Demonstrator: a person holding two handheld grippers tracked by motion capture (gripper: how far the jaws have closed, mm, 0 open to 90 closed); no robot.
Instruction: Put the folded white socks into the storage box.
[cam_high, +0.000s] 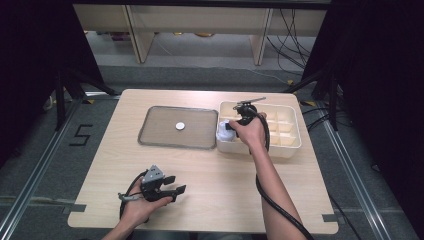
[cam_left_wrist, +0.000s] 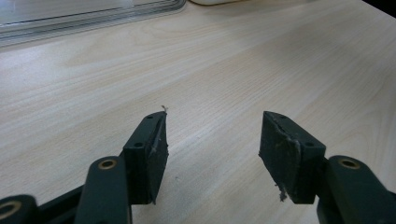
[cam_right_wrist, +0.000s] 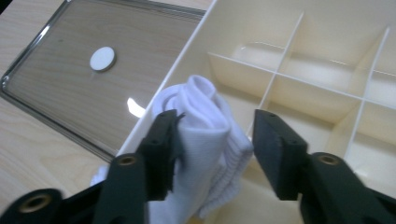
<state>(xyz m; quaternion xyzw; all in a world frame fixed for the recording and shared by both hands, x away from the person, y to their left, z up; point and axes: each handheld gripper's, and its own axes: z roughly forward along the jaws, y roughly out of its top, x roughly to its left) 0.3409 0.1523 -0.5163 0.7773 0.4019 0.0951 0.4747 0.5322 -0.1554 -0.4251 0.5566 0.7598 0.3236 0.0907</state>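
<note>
Right gripper (cam_right_wrist: 212, 140) over left front cell of cream plastic divided box (cam_high: 287, 127), jaws apart, rolled white ribbed sock (cam_right_wrist: 210, 140) between, touching one jaw. Left gripper (cam_left_wrist: 212, 154) jaws apart over pale wooden table (cam_left_wrist: 224, 70). Black "5" floor marking (cam_high: 81, 135) left of table.

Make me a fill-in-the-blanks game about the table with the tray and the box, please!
1. The small white round disc lies in the middle of the flat grey ____.
2. The rolled white cloth sits in a corner compartment of the cream plastic divided box, between the jaws of the ____ gripper.
3. The left gripper hovers over the bare wooden table with its jaws ____.

Missing words: tray; right; open
</note>
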